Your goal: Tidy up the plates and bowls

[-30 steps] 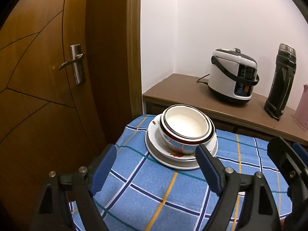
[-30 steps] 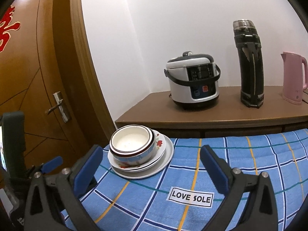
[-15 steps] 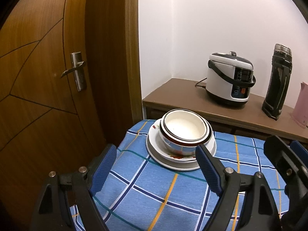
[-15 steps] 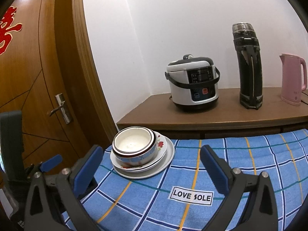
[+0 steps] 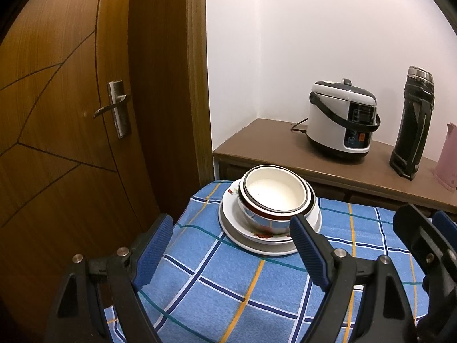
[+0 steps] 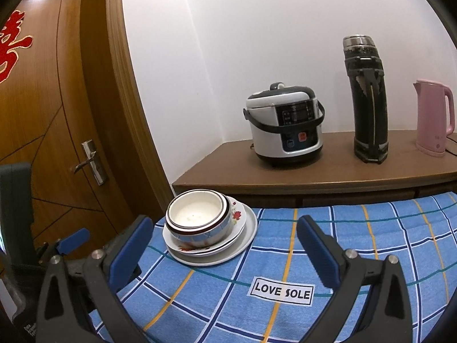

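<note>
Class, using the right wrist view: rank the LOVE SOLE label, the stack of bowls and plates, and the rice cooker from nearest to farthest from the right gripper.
1. LOVE SOLE label: on the cloth, just ahead of the open right gripper.
2. Stack of bowls and plates: farther back, left of centre.
3. Rice cooker: on the wooden counter behind the table.

Left gripper (image 5: pixel 228 253) and right gripper (image 6: pixel 225 253) gape wide, apparently empty.

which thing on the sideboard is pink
The kettle, at the right end of the sideboard; the rice cooker is white and the flask black.
</note>
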{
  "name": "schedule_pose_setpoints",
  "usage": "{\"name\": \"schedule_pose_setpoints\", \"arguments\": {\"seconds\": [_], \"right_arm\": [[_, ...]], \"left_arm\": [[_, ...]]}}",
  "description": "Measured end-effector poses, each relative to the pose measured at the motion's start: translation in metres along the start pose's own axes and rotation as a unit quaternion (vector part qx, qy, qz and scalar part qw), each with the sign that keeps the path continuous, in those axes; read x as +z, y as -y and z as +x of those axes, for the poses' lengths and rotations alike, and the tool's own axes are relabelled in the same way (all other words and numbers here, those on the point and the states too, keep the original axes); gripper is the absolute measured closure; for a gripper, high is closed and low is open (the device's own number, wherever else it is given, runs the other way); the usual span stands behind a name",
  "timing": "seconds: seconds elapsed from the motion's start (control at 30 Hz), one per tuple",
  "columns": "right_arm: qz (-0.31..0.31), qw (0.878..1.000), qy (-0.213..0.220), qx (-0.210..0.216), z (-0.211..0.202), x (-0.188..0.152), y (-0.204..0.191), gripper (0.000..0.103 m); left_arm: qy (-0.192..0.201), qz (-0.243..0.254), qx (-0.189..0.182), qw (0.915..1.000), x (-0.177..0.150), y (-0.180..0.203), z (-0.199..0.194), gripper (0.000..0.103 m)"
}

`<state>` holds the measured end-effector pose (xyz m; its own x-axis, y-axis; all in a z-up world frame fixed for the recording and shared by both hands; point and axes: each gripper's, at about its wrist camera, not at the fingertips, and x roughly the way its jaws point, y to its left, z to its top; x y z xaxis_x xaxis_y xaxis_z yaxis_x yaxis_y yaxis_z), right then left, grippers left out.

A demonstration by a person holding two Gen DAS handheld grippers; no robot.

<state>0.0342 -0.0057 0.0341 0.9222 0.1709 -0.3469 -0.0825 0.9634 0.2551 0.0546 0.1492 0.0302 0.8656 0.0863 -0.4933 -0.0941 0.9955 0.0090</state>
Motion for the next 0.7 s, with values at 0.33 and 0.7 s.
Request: {"name": "schedule_pose_setpoints", "arguments": {"seconds": [0.33,0.7], "right_arm": [[0.0,1.0,-0.003,-0.001,0.0005,0.0007,0.0009,0.0],[0.003,1.0,-0.002,-0.001,-0.0003,0.0026,0.0044,0.0]], "left_arm": [[0.001,0.003,0.002,1.0,0.0006,0.0016,-0.0011,0.017],[0.001,0.003,0.004,1.0,0.0023,0.006,-0.0025,0.017]]}}
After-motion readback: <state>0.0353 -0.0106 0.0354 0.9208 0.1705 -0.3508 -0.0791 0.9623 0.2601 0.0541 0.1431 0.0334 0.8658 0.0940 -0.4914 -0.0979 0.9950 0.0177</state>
